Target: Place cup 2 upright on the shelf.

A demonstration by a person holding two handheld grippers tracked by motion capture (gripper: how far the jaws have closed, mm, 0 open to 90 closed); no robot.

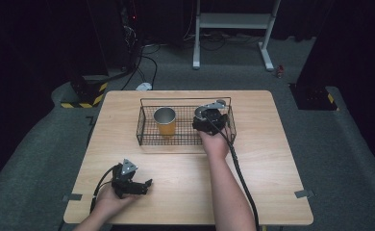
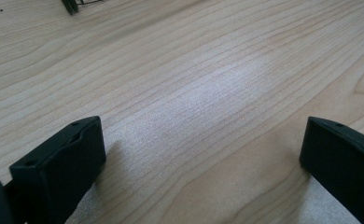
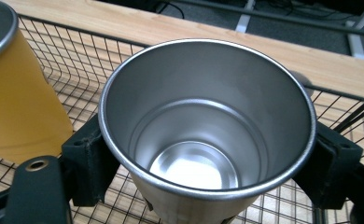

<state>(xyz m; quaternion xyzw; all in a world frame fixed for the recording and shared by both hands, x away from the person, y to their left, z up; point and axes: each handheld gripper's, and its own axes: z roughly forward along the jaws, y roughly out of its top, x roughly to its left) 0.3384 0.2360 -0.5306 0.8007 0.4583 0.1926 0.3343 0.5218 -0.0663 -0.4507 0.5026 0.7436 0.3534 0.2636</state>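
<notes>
My right tongs [image 3: 203, 154] squeeze a shiny steel cup [image 3: 207, 116] from both sides. The cup stands up straight inside the wire basket [image 1: 147, 137] on the tabletop [image 1: 253, 163], near the basket's right end. A yellow cup [image 1: 165, 121] stands in the basket too, a bit apart. My left tongs [image 2: 201, 154] rest low over bare wood, wide apart, gripping nothing.

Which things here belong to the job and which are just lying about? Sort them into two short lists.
In the job:
- steel cup, clamped between the jaws of the right claw
- wire basket it sits in
- yellow cup, also in the basket

Lying about:
- left claw, open over the bare table
- white frame on the floor
- cables on the floor
</notes>
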